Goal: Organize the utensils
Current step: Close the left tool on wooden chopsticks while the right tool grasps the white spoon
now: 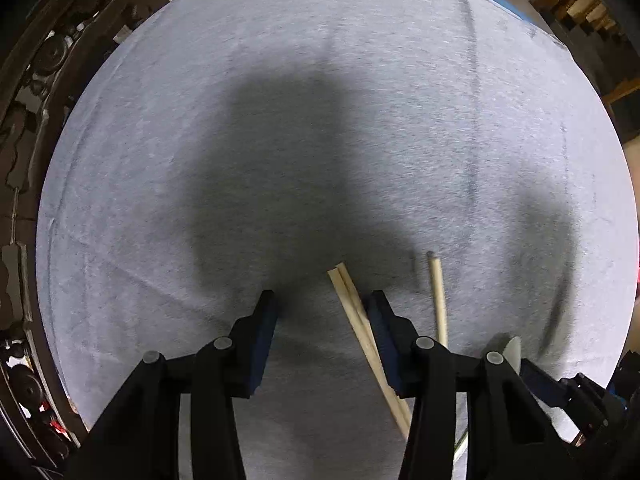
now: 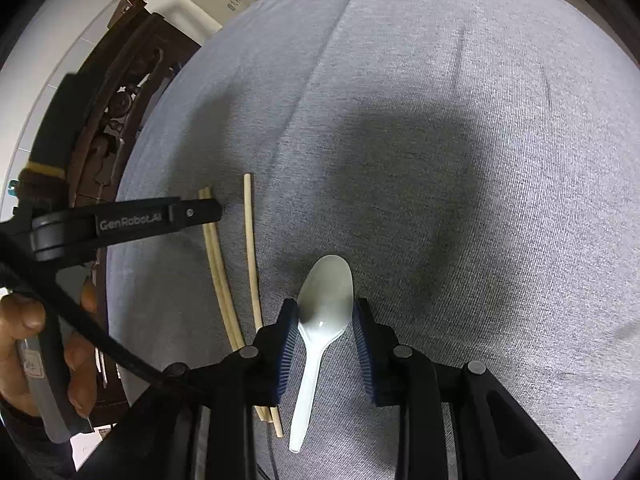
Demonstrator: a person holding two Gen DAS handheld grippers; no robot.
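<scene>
My right tongs [image 2: 325, 334] grip a white plastic spoon [image 2: 320, 320] by its bowl over the grey-clothed tabletop [image 2: 460, 160]. My left tongs [image 1: 324, 320] stand part-open, nothing pinched; a pair of chopsticks [image 1: 360, 320] lies against one pad, a third stick [image 1: 438, 300] beside. Only the right view shows my hand [image 2: 24, 344].

Both wrist views downward — shared chopsticks [image 1: 362, 322]

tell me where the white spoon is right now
In the right wrist view the white spoon sits between the right gripper jaws, right of the chopsticks.
</scene>
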